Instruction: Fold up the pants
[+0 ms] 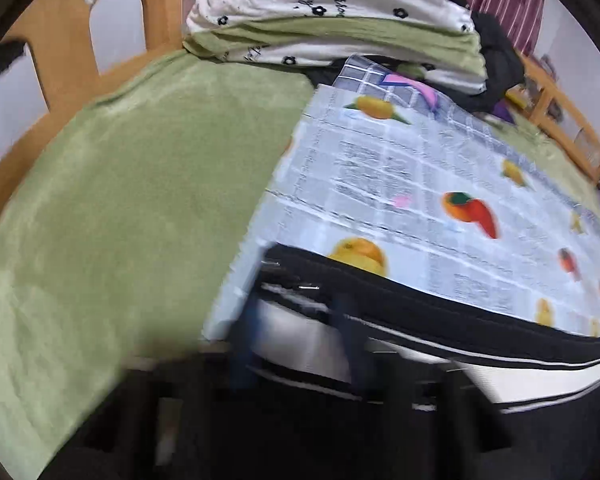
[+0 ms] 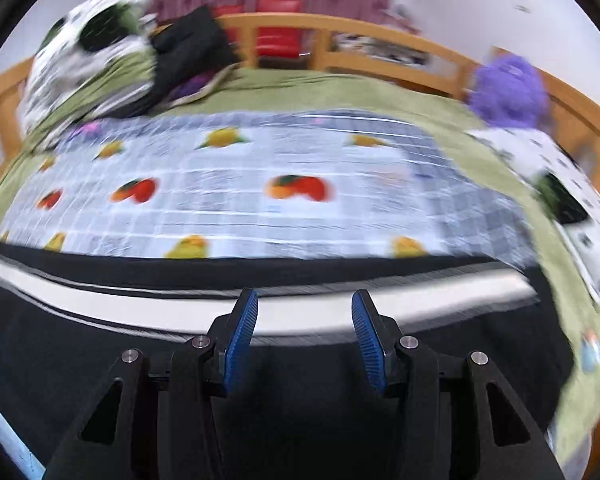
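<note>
Hovering over the black pants [image 2: 100, 360], the right gripper [image 2: 304, 312] gapes empty; the left gripper [image 1: 300, 340], blurred, seems to pinch their striped edge.

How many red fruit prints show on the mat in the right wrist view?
3: one at the mat's left edge, one beside it, one mid-mat. The pants may hide more.

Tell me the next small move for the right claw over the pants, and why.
Probably lower the right claw onto the pants and close on the fabric near the white stripe. Its blue pads stand apart with nothing pinched between them, and the pants lie flat on the fruit-print sheet. The left view is too blurred to judge a grip.
</note>
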{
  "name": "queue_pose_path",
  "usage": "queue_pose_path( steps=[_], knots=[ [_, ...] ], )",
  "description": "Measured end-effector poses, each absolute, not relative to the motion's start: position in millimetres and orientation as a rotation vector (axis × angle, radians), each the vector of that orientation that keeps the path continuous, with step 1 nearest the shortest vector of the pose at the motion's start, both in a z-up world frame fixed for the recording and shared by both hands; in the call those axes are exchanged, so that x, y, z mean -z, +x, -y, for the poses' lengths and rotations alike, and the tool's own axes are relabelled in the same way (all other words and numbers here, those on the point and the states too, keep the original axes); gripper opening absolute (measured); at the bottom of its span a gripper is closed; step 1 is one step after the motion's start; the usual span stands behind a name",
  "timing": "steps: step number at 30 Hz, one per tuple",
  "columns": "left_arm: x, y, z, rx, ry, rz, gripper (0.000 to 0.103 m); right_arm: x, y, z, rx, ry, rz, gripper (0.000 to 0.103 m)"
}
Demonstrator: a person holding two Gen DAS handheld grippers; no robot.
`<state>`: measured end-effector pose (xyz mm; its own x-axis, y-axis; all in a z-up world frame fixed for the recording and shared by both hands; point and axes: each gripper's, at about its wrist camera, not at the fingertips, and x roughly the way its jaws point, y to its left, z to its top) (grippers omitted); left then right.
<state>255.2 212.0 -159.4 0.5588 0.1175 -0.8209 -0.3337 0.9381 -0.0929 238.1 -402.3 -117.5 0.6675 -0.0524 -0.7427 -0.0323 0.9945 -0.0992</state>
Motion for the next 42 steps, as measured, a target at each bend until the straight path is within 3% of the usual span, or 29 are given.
queue_pose_path(
  steps=[3, 10, 17, 21, 24, 29, 36, 42],
  knots=[
    [148.7, 242.5, -228.9, -0.192, -0.369, -0.838, 0.021, 131.5, 267.2, 373.3, -0.080, -0.162, -0.867, 0.048],
    [158.3, 239.7, -228.9, -0.187, -0.361, -0.857, 0.022, 168.0, 312.5, 322.6, -0.262, -0.270, -0.962, 0.049],
    [147.1, 232.9, -245.0, -0.119, -0.474, -0.831, 0.022, 183.2, 305.2, 313.5, -0.372, -0.322, -1.025, 0.039],
    [148.4, 233.9, -238.2, -0.134, -0.436, -0.839, 0.022, 189.1, 299.3, 308.1, -0.381, -0.362, -1.025, 0.014],
    [145.5, 232.6, -237.0, -0.136, -0.428, -0.828, 0.022, 181.1, 297.4, 306.4, -0.353, -0.373, -0.988, 0.004],
    [138.9, 234.5, -240.7, -0.130, -0.454, -0.794, 0.022, 161.8, 295.6, 310.9, -0.333, -0.316, -0.900, 0.004],
    [165.0, 251.7, -230.2, -0.209, -0.379, -0.849, 0.022, 188.2, 314.0, 314.3, -0.270, -0.211, -0.925, 0.004],
    [143.3, 241.7, -207.8, -0.266, -0.244, -0.873, 0.031, 173.7, 304.5, 316.4, -0.221, -0.231, -0.925, 0.011]
  ],
)
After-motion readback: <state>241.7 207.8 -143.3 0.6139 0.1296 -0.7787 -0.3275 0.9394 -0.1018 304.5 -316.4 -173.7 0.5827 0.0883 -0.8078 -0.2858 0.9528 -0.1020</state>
